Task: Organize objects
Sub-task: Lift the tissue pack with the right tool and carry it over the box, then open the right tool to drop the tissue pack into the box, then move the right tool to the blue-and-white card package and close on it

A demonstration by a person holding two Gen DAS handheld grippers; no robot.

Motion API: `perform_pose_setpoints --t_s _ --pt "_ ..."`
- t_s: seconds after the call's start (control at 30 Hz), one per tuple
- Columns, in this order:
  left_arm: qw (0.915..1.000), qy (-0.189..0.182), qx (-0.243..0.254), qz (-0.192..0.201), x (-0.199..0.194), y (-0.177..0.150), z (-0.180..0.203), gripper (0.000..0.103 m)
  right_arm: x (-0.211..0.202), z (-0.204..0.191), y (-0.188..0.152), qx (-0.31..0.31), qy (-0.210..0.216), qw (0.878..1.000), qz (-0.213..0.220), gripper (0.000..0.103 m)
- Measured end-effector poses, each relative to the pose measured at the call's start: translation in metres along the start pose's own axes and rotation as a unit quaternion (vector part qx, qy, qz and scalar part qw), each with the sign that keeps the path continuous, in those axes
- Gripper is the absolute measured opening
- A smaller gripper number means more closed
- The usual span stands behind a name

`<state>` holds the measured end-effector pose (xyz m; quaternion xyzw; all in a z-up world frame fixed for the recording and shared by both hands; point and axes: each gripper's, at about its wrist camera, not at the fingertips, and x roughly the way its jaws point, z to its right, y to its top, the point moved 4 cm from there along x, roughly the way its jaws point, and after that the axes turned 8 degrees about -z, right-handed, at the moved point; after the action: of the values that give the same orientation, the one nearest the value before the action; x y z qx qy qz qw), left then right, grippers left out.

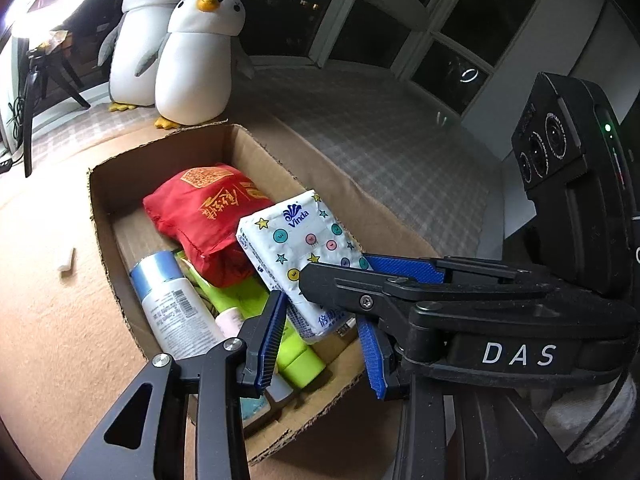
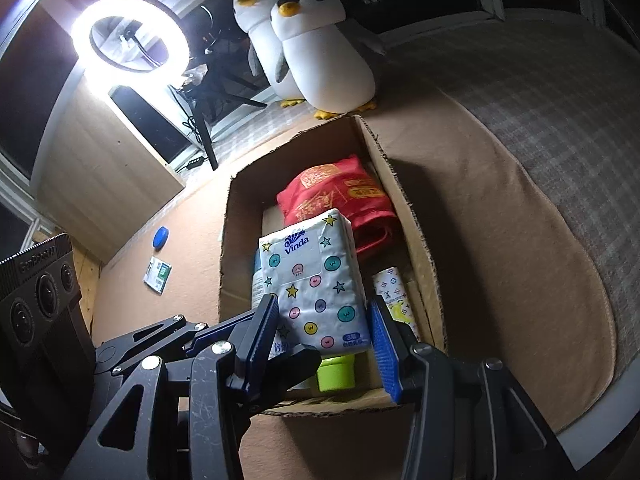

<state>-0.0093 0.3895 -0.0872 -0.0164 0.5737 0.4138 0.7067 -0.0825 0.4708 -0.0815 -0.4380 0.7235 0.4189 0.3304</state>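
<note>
Clamped across the Vinda tissue pack (image 2: 312,272) with both right gripper (image 2: 322,340) and left gripper (image 1: 320,344) jaws, low over the open corrugated cardboard box (image 2: 404,216). Risks slipping: slick plastic wrap, squashy pillow-like block, two grips tugging apart. Could land skewed on the rounded lime-green tube (image 2: 336,372) and crumpled red fabric pouch (image 2: 340,196) below.

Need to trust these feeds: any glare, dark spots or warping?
Right wrist view: ring light blows out top left. Left wrist view: glare only at the top-left corner, windows black. Both: fisheye bends the cardboard box; tissue pack stays sharp.
</note>
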Motion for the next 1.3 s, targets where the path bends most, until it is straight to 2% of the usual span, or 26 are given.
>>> perform_pose_setpoints --t_s 0.07,0.2,0.53,0.73,1.03,1.3 --pt "1.0000 0.001 0.000 -0.001 0.001 0.001 0.000 0.040 0.001 0.001 0.000 -0.001 0.002 1.000 -0.001 0.043" --pt "1.0000 0.005 -0.004 -0.001 0.000 0.001 -0.004 0.054 0.002 0.003 0.000 0.005 0.008 1.000 -0.002 0.045" --pt "0.9998 0.010 -0.018 0.004 -0.013 -0.008 -0.021 0.054 0.002 0.000 0.001 0.016 0.011 1.000 0.004 0.051" --pt "0.9989 0.017 -0.043 0.011 -0.030 -0.019 -0.044 0.054 0.007 -0.014 0.002 0.011 0.020 1.000 0.001 0.053" --pt "0.9941 0.042 -0.097 0.027 -0.068 -0.045 -0.094 0.057 0.024 -0.056 0.004 -0.020 0.037 0.999 -0.012 0.055" --pt "0.9843 0.068 -0.157 0.041 -0.108 -0.082 -0.151 0.058 0.047 -0.108 0.005 -0.062 0.053 0.996 -0.033 0.057"
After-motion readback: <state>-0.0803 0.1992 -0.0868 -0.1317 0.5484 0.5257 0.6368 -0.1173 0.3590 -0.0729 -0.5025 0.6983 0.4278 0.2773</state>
